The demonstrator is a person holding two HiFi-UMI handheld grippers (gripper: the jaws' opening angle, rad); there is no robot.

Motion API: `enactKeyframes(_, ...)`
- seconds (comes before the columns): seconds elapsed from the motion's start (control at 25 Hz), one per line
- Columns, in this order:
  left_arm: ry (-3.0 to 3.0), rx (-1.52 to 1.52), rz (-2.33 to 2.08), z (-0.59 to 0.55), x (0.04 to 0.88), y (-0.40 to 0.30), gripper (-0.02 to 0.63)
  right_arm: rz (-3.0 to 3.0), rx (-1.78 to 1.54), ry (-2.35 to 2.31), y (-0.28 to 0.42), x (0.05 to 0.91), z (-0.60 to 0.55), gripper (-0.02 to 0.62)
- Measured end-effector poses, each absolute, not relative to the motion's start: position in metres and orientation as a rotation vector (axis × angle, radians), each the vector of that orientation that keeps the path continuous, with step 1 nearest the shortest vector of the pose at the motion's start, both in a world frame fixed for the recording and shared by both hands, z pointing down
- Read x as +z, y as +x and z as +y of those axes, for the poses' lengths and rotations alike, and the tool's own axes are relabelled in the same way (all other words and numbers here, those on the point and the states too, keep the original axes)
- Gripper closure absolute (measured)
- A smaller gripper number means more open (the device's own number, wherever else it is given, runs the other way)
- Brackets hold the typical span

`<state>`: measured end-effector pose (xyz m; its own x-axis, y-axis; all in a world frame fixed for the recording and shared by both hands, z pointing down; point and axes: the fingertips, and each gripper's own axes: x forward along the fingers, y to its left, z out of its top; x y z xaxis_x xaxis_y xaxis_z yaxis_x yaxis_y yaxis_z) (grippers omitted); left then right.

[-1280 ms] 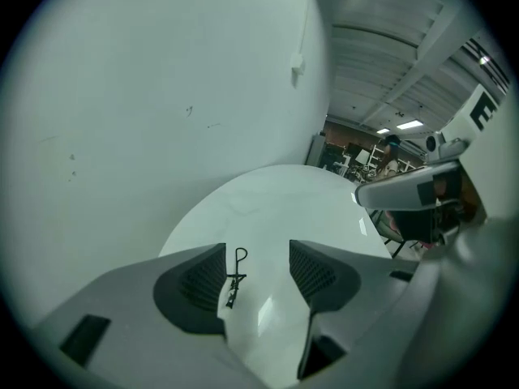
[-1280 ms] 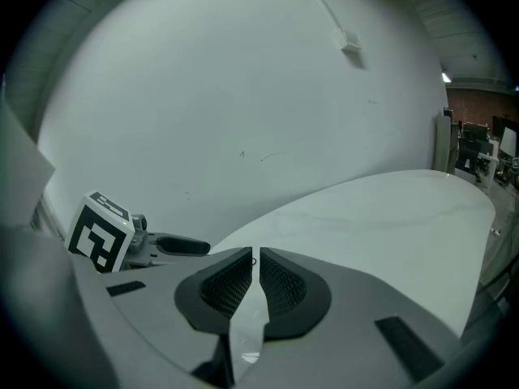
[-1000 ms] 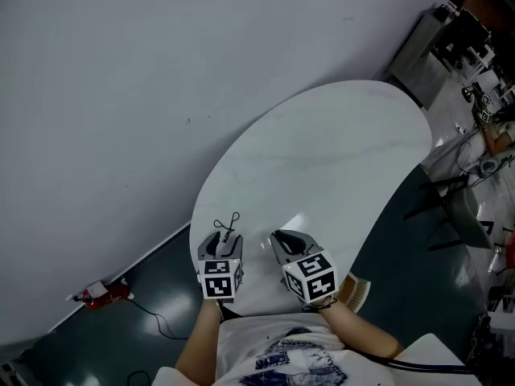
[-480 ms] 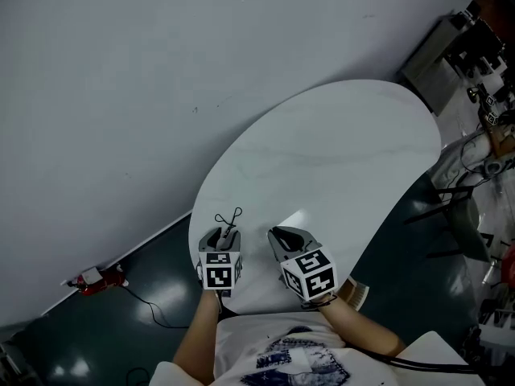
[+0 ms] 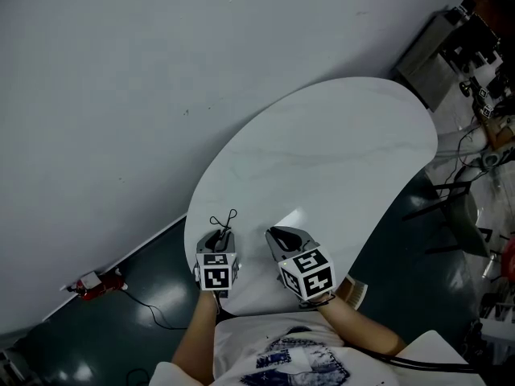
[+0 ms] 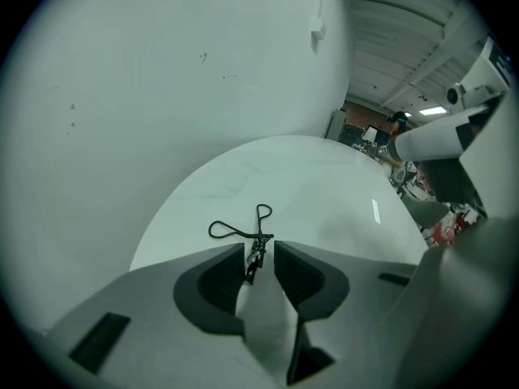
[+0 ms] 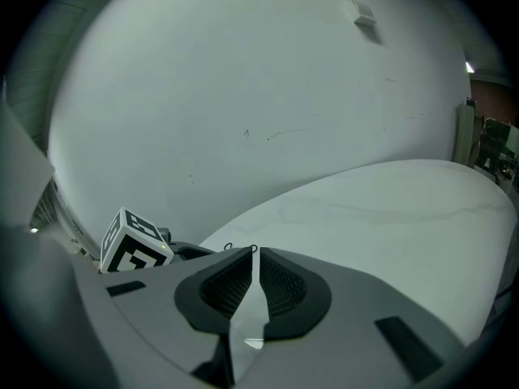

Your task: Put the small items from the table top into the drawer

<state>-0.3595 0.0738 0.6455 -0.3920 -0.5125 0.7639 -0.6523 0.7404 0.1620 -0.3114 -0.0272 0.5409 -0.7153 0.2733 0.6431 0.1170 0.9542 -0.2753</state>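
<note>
A thin black wire tool with two loop handles [image 5: 223, 219] lies near the front left edge of the white oval table [image 5: 322, 151]. My left gripper [image 5: 219, 236] is down at the table. In the left gripper view the black wire tool [image 6: 241, 232] has its near end between the jaws of the left gripper [image 6: 259, 250]. These jaws have just been closing, and a gap still shows on each side of the tool. My right gripper [image 5: 283, 236] rests beside it to the right. The right gripper view shows the right gripper [image 7: 255, 254] with only a slit between its pads and nothing in it.
The table's front edge runs just under both grippers, with a person's torso behind it. A grey wall [image 5: 121, 95] rises to the left. On the dark floor lie a red device with a cable [image 5: 92, 283] and, to the right, a chair [image 5: 459, 207] and cluttered equipment [image 5: 475, 30].
My left gripper has sunk onto the table at the wire tool and its jaws have narrowed around the tool's end. The right gripper has stayed put.
</note>
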Motion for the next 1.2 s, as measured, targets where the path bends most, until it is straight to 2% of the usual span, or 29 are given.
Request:
enactKeyframes(0.4, 0.944, 0.24, -2.071, 0.069, 0.645, -0.361, 0.532, -2.36, 0.334, -0.163, -0.296, 0.546, -0.038, 0.551)
enactKeyframes(1.2, 1.297, 0.367, -1.961, 0.094, 0.602, -0.359, 0.557, -2.417, 0.54, 0.262, -0.257, 0.516, 0.01, 0.551)
